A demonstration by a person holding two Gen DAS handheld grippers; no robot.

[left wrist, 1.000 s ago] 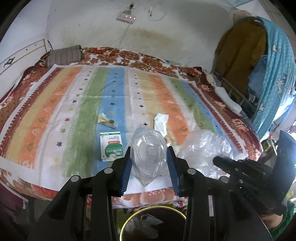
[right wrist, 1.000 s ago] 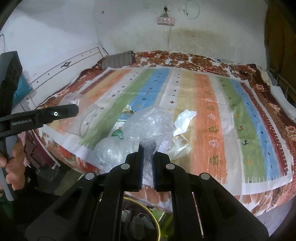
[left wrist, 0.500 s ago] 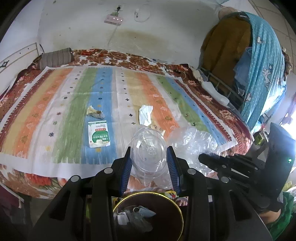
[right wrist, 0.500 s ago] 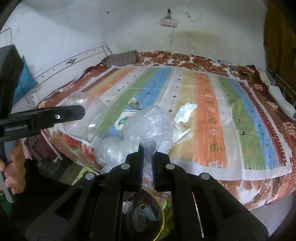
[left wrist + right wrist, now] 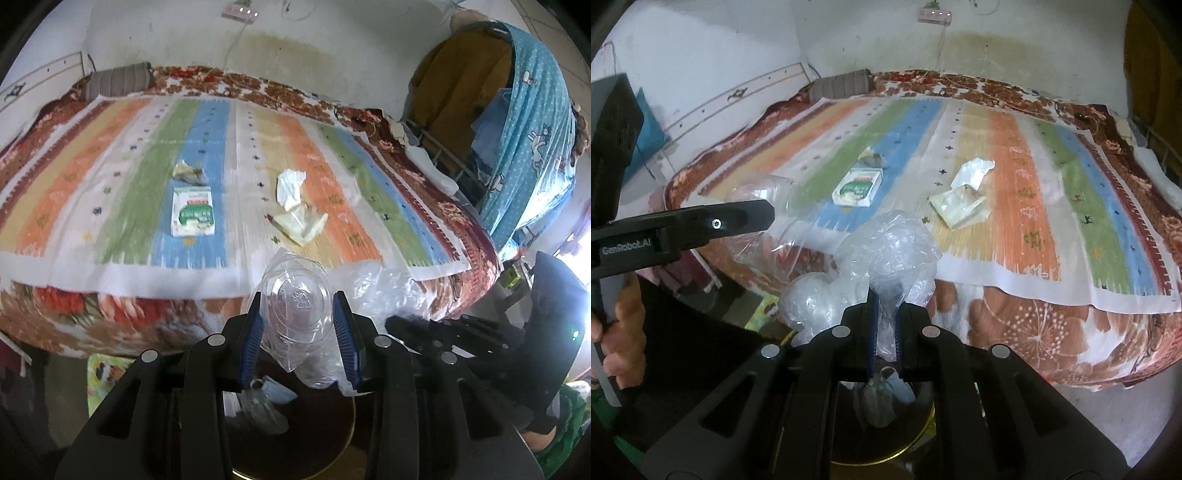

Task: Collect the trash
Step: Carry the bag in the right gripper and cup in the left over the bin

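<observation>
Disposal step in hand. Left hand-held gripper (image 5: pixel 298 334) clamps a clear plastic cup (image 5: pixel 295 310); right hand-held gripper (image 5: pixel 885 325) pinches a crumpled plastic bag (image 5: pixel 894 254). Both hang above the bin (image 5: pixel 916 439) at 6 o'clock. Next move, by judgement: open both and release.

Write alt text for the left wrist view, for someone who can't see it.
The left gripper clamps a crushed clear plastic container above a gold-rimmed trash bin. Behind it, a striped bed cover holds a green-and-white carton and crumpled wrappers.
</observation>
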